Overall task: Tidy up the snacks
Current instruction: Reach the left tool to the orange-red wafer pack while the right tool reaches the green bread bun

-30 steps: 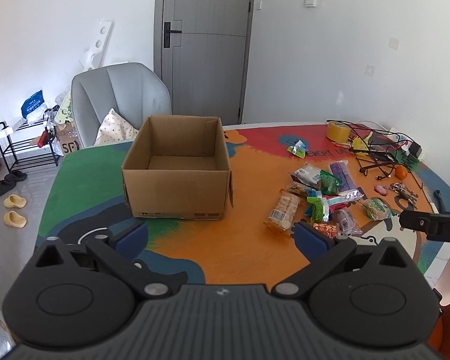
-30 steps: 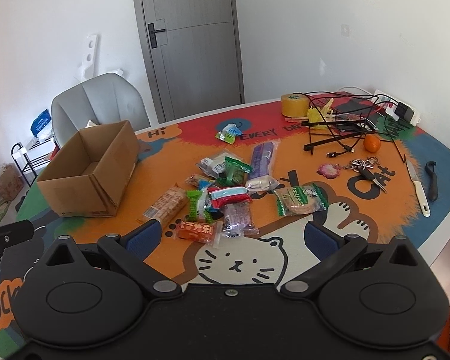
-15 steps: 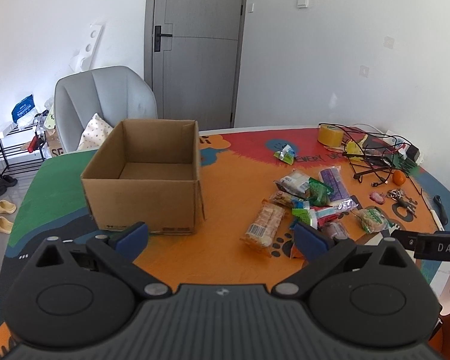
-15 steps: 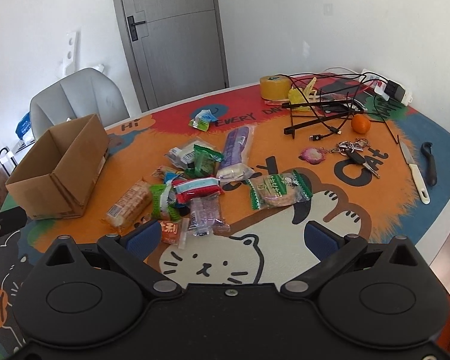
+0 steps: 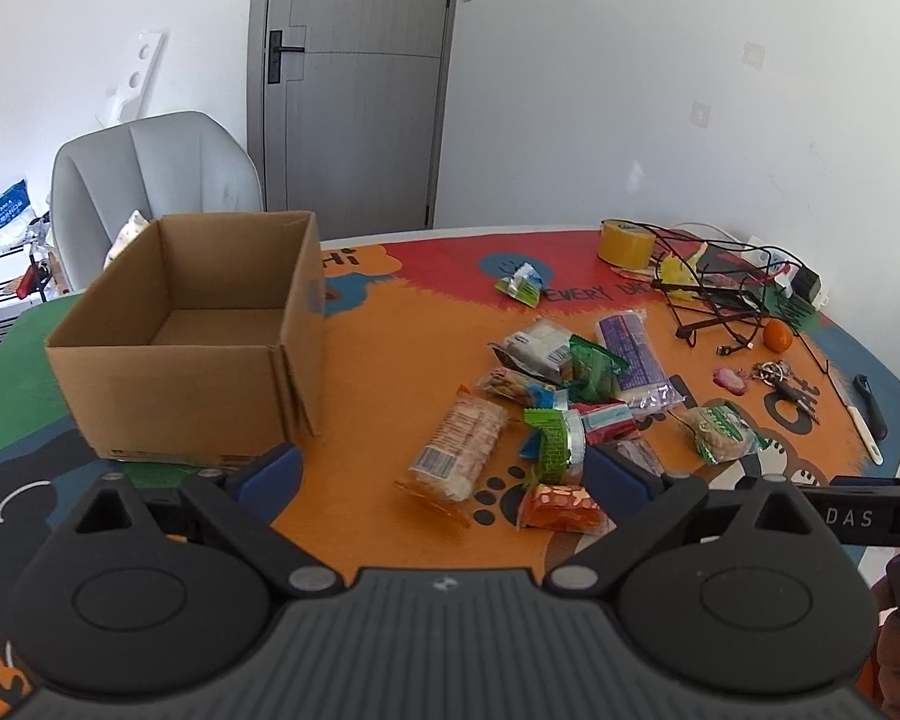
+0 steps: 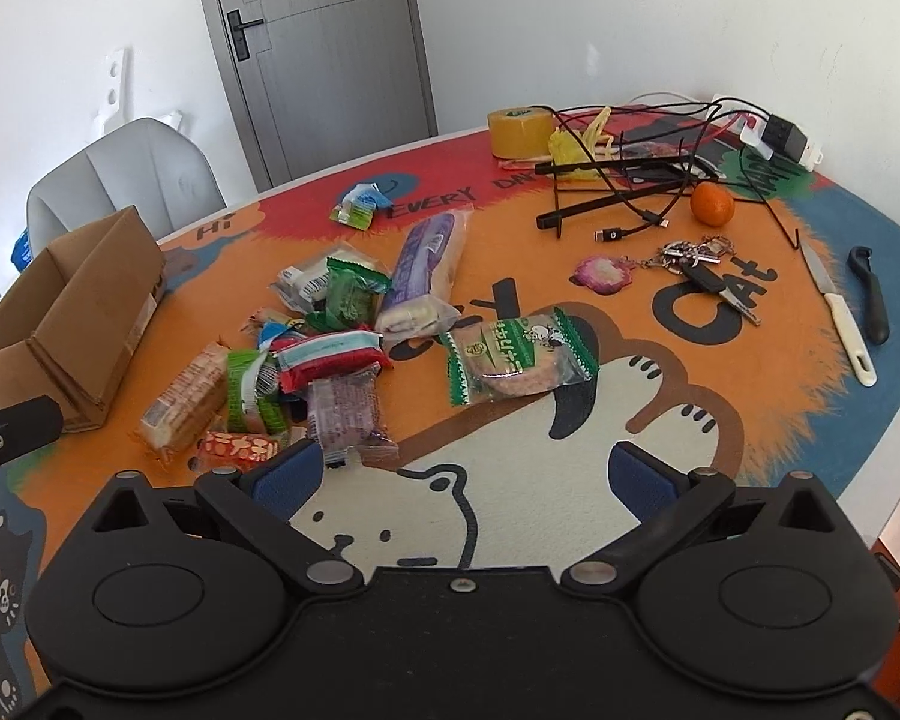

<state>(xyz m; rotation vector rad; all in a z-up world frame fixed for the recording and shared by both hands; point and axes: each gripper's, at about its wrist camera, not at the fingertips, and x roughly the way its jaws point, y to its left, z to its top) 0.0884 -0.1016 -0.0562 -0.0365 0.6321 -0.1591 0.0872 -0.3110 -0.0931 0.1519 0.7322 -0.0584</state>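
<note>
An open, empty cardboard box (image 5: 192,348) stands on the table's left; it also shows in the right wrist view (image 6: 72,312). Several snack packets lie in a heap right of it: a biscuit pack (image 5: 459,447), an orange packet (image 5: 561,507), a long purple pack (image 6: 429,267), a green-edged cracker pack (image 6: 519,357) and a purple packet (image 6: 345,414). A small green packet (image 6: 360,207) lies apart at the back. My left gripper (image 5: 444,471) is open and empty above the near edge. My right gripper (image 6: 462,474) is open and empty, just short of the heap.
At the back right are a yellow tape roll (image 6: 519,132), a black wire rack with cables (image 6: 624,180), an orange (image 6: 712,204), keys (image 6: 699,264), a knife (image 6: 840,315) and a black peeler (image 6: 870,294). A grey chair (image 5: 150,180) stands behind the table.
Both grippers have moved to the right and nearer the snack heap. The box has slid left in both views. Both stay open and empty.
</note>
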